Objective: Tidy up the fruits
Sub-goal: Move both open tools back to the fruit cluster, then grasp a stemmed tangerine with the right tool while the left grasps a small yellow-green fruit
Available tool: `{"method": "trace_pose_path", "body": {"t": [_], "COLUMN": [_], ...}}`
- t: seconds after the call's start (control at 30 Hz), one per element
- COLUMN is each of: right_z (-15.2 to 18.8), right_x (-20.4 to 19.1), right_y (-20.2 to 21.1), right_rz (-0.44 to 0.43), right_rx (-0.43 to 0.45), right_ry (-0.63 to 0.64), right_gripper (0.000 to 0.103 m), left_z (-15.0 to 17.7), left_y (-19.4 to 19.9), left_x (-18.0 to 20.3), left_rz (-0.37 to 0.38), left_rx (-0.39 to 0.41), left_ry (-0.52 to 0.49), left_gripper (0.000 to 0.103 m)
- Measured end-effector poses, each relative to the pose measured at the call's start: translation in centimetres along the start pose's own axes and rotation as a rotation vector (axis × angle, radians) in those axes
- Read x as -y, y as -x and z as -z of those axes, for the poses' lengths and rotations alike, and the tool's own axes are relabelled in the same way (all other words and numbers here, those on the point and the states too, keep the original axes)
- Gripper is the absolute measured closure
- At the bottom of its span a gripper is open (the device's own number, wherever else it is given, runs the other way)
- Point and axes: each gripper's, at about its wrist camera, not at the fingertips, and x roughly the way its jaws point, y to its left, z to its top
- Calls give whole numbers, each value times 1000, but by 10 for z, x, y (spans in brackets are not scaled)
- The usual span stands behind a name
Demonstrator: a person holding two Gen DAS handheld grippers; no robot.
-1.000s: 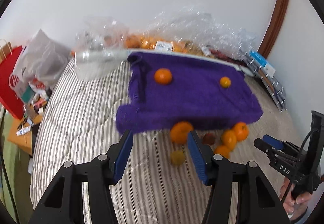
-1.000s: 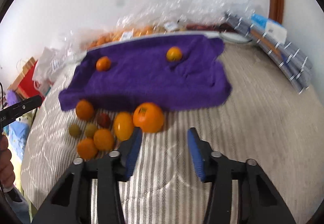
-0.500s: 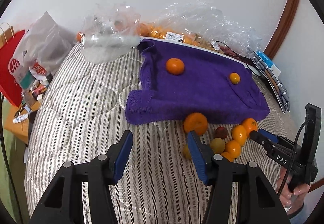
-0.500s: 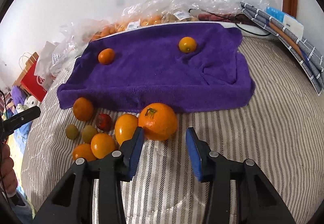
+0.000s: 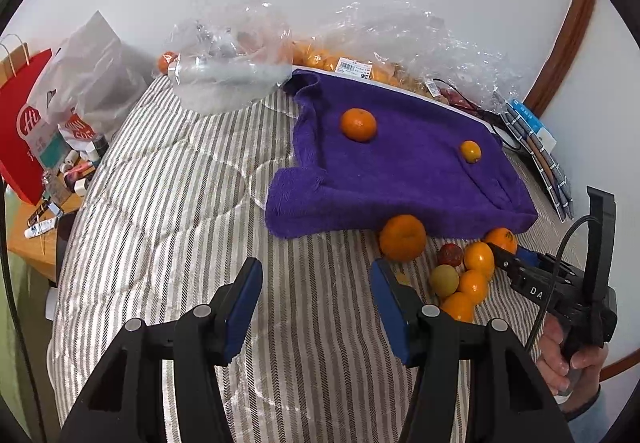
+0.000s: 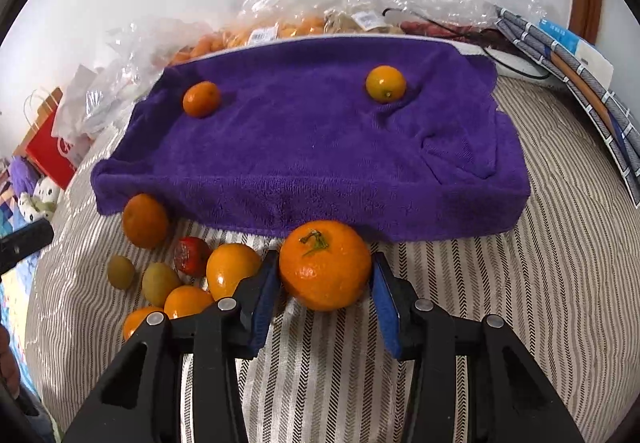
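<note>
One large orange [image 6: 325, 265] | between right claw [image 6: 324, 283] pads | on striped bedcover [image 6: 520, 303]

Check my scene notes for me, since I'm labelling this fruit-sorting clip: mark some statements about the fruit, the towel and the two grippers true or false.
1. Two orange fruits lie on the purple terry towel. True: a round tangerine and a smaller yellow-orange citrus.
2. The big stemmed orange mandarin sits between the right gripper fingers. True.
3. The left gripper holds a fruit. False: nothing is between its fingers.
4. The small red fruit lies on the towel. False: it lies on the striped quilt.
5. All loose fruit is orange. False: two are olive-green.
</note>
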Motion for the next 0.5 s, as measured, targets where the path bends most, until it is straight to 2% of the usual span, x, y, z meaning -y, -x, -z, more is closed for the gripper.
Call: {"method": "trace_pose_path", "body": {"t": [0.33, 0.5], "right_z": [15, 28], "right_x": [12, 32], "right_y": [37, 60], "right_rz": [22, 36], "right_rx": [70, 91], "right_ry": [-14, -39], "right_gripper": [59, 59], "left_z": [12, 20], "left_y": [-18, -39], "left_x": [32, 53], "left_rz": [52, 27], "left_rx": [-53, -94], "left_ry": [-48, -80], "left_gripper": [49, 49]}}
